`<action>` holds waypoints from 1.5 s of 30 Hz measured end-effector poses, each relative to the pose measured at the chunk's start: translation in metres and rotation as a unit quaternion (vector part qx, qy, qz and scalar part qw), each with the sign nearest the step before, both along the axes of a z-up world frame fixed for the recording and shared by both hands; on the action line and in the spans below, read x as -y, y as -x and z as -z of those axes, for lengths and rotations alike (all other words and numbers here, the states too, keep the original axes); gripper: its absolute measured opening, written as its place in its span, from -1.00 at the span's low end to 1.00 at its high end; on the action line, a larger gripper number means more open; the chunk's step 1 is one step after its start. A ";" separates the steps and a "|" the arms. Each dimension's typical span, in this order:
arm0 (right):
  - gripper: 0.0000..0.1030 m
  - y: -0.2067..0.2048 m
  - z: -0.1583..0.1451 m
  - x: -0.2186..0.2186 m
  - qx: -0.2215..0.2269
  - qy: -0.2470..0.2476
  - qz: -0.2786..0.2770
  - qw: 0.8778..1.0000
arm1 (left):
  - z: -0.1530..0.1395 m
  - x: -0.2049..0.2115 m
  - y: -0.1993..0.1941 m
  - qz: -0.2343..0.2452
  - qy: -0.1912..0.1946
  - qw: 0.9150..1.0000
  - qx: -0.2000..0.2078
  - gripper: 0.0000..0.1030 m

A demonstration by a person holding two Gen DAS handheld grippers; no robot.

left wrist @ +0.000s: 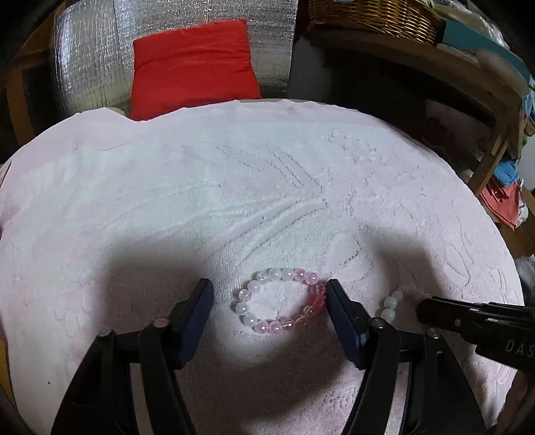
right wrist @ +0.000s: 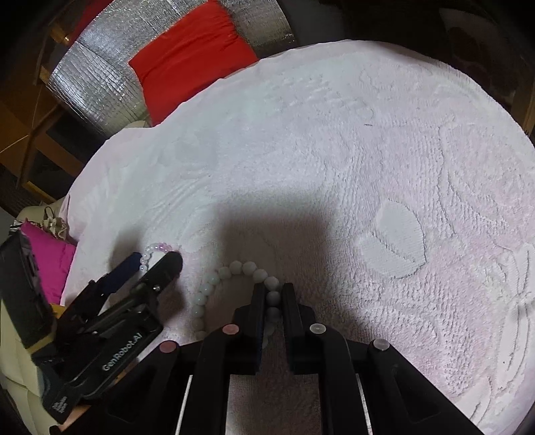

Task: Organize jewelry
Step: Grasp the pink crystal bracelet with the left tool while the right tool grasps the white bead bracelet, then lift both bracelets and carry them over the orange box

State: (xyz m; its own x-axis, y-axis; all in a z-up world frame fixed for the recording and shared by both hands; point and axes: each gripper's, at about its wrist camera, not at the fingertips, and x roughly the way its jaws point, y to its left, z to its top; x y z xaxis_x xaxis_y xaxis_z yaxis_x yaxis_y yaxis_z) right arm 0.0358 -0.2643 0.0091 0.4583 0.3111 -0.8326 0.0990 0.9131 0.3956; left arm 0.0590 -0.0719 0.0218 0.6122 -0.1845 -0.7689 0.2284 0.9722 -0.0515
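Observation:
A bracelet of pink, clear and white beads (left wrist: 281, 302) lies flat on the pale pink towel (left wrist: 200, 200). My left gripper (left wrist: 269, 297) is open around it: the right finger's pad is at its reddish beads, and the left finger stands well clear. In the right wrist view the left gripper (right wrist: 155, 262) is at the left, with that bracelet (right wrist: 157, 248) at its tips. My right gripper (right wrist: 272, 291) is shut on a white bead bracelet (right wrist: 234, 269), several beads pinched between its pads. From the left wrist view, the right gripper (left wrist: 424, 306) comes in at the right beside the white beads (left wrist: 391, 302).
The towel covers a round table (right wrist: 367, 150). Behind it stand a red cushion (left wrist: 194, 63) and a silver foil sheet (left wrist: 90, 57). A wicker basket (left wrist: 374, 16) sits on a wooden shelf (left wrist: 468, 87) at the back right. Magenta fabric (right wrist: 53, 264) lies off the towel's left edge.

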 end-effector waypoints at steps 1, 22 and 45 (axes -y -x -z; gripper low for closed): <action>-0.74 0.000 0.001 0.002 -0.002 -0.006 0.000 1.000 | 0.000 0.000 0.000 0.002 -0.003 1.000 0.001 -0.22; -0.65 0.008 0.004 0.014 -0.008 -0.049 0.001 0.999 | -0.015 -0.055 0.109 -0.012 0.003 0.999 -0.039 -0.77; -0.68 0.020 -0.004 -0.052 0.091 0.196 -0.060 0.975 | 0.000 -0.054 0.112 -0.009 -0.026 0.999 -0.036 -0.76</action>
State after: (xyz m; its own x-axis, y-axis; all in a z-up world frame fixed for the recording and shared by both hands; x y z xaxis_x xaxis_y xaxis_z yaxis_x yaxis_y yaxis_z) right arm 0.0154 -0.2122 0.0132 0.5892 0.0462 -0.8067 -0.0565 0.9983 0.0159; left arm -0.0529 -0.0174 0.0221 0.5583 -0.1334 -0.8189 0.2092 0.9777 -0.0166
